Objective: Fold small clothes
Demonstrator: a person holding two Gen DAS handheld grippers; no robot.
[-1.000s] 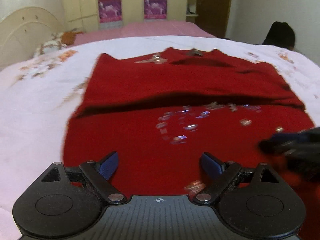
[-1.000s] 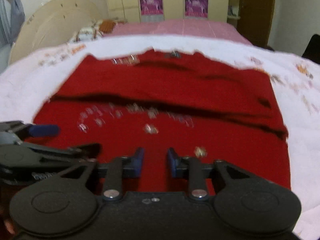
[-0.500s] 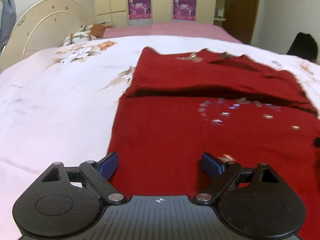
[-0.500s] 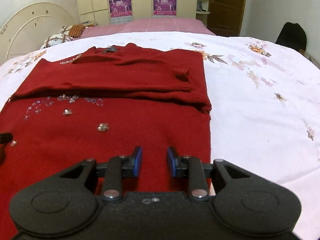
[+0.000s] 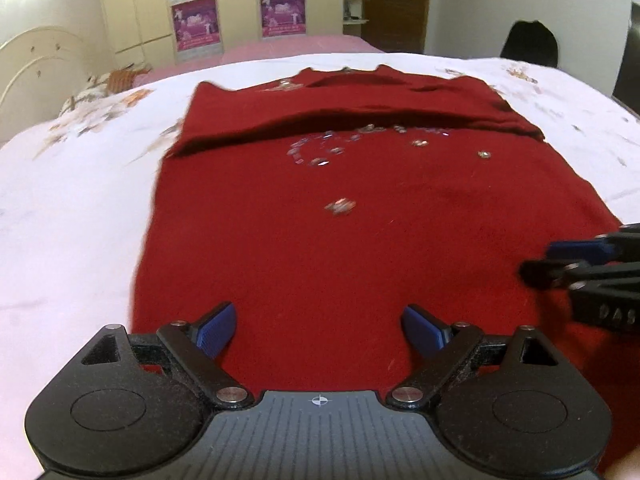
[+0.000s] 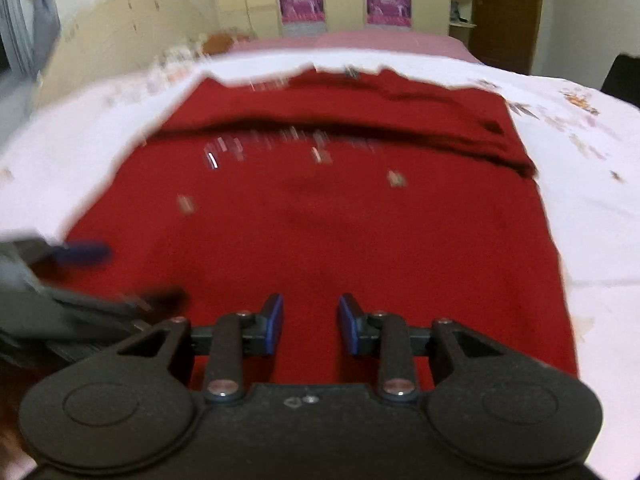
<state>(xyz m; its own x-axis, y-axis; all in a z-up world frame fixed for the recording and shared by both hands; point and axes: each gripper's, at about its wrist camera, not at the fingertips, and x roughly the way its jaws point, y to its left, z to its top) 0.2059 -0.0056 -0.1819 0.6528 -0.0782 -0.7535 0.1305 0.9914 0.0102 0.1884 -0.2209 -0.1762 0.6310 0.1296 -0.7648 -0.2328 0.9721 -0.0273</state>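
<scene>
— What's nearest?

— The left gripper (image 5: 318, 326), jaws spread wide with only the red sweater (image 5: 352, 248) showing between them. The right gripper (image 6: 310, 328) has its jaws narrow with a gap between the pads, nothing pinched; they have just been opening a little.

— Where's the sweater?

— Flat on the white bedspread (image 5: 72, 208), under both grippers, with shiny beads (image 5: 340, 206) scattered across its front (blurred in the right view). Its far part is folded over, making a dark crease across it.

— Beyond that?

— A pink bed (image 5: 280, 46), then wardrobe doors with purple posters (image 5: 282, 12).
</scene>
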